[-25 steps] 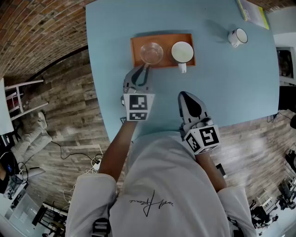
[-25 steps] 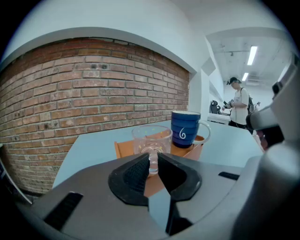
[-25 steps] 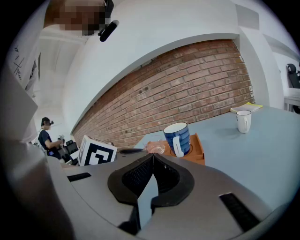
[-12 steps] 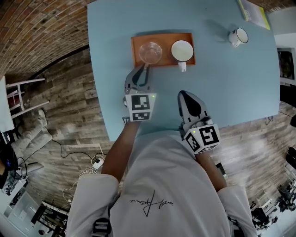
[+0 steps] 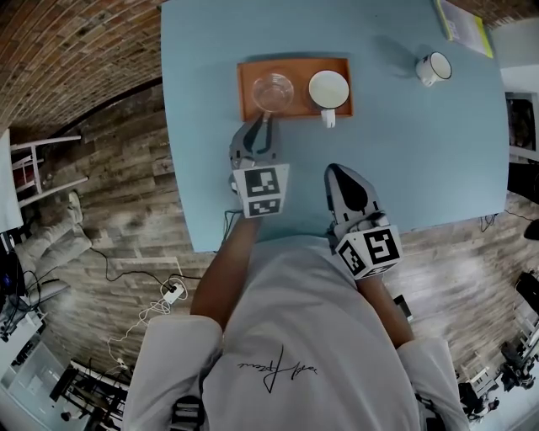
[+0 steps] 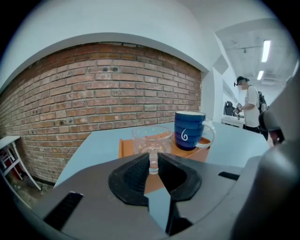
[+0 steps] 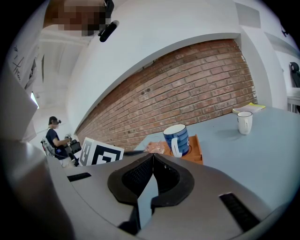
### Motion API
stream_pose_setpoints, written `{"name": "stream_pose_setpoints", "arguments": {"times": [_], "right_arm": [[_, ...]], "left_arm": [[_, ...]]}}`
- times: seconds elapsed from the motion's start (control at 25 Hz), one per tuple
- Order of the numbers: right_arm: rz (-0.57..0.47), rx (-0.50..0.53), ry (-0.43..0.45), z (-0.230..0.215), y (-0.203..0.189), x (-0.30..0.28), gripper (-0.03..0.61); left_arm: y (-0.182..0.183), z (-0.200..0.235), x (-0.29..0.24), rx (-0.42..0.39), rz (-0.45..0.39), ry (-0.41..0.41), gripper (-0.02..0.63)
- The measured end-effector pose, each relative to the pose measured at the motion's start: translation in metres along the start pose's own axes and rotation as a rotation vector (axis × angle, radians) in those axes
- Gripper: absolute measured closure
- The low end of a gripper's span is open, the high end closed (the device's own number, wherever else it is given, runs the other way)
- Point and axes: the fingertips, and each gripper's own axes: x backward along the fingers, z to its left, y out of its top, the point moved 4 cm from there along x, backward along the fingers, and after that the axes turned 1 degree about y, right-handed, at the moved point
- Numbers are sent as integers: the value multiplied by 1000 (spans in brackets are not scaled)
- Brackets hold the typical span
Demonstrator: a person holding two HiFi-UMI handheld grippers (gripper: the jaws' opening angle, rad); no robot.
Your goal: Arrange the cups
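A clear glass cup (image 5: 272, 91) (image 6: 149, 137) stands at the left end of an orange tray (image 5: 295, 114) (image 6: 123, 147). My left gripper (image 5: 268, 122) (image 6: 153, 160) is shut on the cup's handle from the near side. A blue mug with a white inside (image 5: 328, 88) (image 6: 190, 130) (image 7: 176, 138) stands to its right on the tray. A small white mug (image 5: 434, 67) (image 7: 244, 122) stands alone at the table's far right. My right gripper (image 5: 335, 172) (image 7: 152, 156) hangs over the near part of the table, shut and empty.
The light blue table (image 5: 421, 151) ends just below both grippers. A yellow-green booklet (image 5: 459, 21) lies at the far right corner. A brick wall stands behind the table. A person (image 6: 246, 105) stands in the background room.
The left gripper has turned a little, its marker cube swinging slightly right, while its jaws stay on the glass cup's handle. The right gripper has kept still.
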Motion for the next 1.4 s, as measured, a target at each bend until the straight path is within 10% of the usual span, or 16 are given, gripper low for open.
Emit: {"name": "stream_pose_setpoints", "arguments": {"times": [1.4], "right_arm": [[95, 85, 92, -10, 1, 11, 557]], "left_arm": [[0, -14, 0, 114, -50, 201, 558]]}}
